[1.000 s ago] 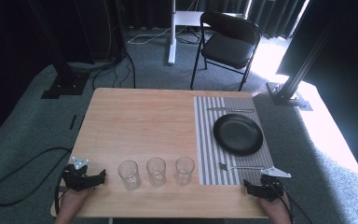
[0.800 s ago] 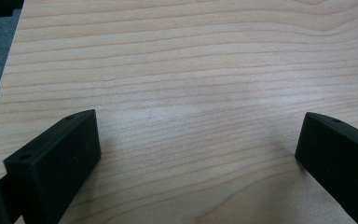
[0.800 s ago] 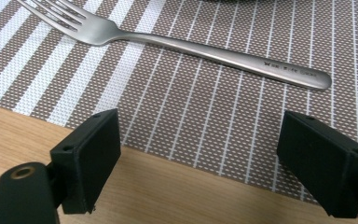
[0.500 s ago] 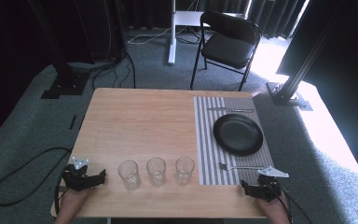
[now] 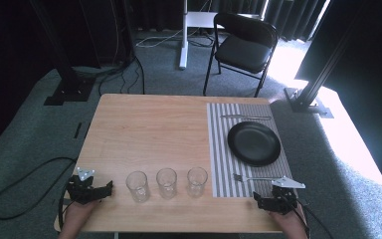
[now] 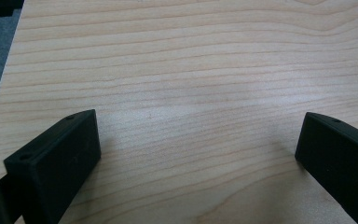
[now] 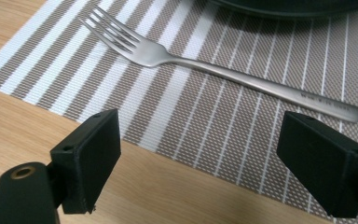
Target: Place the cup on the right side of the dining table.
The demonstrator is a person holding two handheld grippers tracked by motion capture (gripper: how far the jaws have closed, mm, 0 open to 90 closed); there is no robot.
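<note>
We see only a small change. Our right gripper (image 5: 262, 202), at the near right corner of the table (image 5: 149, 124), has moved a little to the left, toward the striped placemat (image 5: 219, 149). In the right gripper view its jaws stand wide apart, with the fork (image 7: 205, 65) lying just ahead of them. We notice no other shift since the earlier pictures.
</note>
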